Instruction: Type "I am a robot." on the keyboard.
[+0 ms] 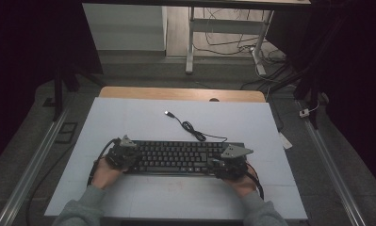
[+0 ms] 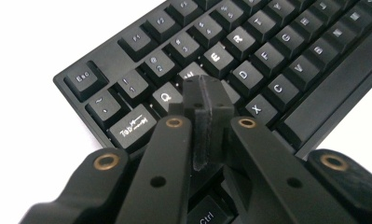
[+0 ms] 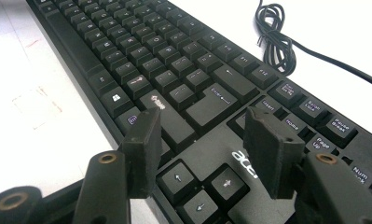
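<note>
Tools in both hands rest at opposite ends of a black keyboard (image 1: 185,157) on the white desk (image 1: 129,122), seen from the high view: the left tool (image 1: 124,155) over the keyboard's left end, the right tool (image 1: 225,164) over its right end. The keyboard's long axis runs side to side across the desk, its key rows facing the person, and its cable (image 1: 192,129) trails away toward the far edge, the plug lying loose. From the left gripper view, the left tool (image 2: 207,100) has its jaws pressed together, gripping nothing, the tip poised over the keys between Q and E; whether it touches one cannot be told. From the right gripper view, the right tool (image 3: 200,133) stands wide open and empty, its jaws straddling the area near Enter, above the arrow keys (image 3: 200,186).
</note>
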`<state>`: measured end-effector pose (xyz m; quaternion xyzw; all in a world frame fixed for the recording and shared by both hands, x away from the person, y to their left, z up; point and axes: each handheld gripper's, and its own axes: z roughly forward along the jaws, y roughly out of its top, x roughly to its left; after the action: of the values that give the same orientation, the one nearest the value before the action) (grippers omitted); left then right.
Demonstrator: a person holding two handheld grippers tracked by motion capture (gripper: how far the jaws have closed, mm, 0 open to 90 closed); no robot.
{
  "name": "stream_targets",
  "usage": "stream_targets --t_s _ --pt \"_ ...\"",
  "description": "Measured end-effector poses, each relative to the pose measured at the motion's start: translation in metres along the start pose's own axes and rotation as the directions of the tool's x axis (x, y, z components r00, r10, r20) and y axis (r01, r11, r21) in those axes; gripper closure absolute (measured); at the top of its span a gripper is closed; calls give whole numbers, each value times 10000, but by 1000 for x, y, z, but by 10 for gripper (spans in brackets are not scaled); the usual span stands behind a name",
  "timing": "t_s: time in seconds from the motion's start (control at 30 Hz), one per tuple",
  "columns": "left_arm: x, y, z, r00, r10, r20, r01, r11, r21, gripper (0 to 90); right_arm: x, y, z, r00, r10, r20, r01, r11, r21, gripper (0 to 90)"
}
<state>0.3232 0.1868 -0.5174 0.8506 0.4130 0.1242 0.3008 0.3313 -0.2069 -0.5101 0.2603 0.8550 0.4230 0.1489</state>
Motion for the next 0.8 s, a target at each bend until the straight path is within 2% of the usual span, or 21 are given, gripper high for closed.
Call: stream_targets --t_s 0.27,0.43,0.6,0.67,0.8 --pt "-1 0 -3 10000 1 -33 -2 9997 -243 889 0 0 0 10000 -5 -16 5 10000 -19 469" --pt "0 2 -14 9998 -183 128 194 9960 -868 889 0 0 0 10000 10 7 -10 10000 -47 469" --pt "1 3 -25 9983 -395 419 457 9861 -1597 874 0 0 0 10000 -4 11 4 10000 -50 469" --pt "1 3 -28 9975 -547 438 621 9796 -1912 801 0 0 -1 10000 -6 21 6 10000 -62 469" --pt "4 2 -31 9953 -892 365 952 9695 -2257 582 0 0 -1 10000 5 2 -5 9999 -127 469"
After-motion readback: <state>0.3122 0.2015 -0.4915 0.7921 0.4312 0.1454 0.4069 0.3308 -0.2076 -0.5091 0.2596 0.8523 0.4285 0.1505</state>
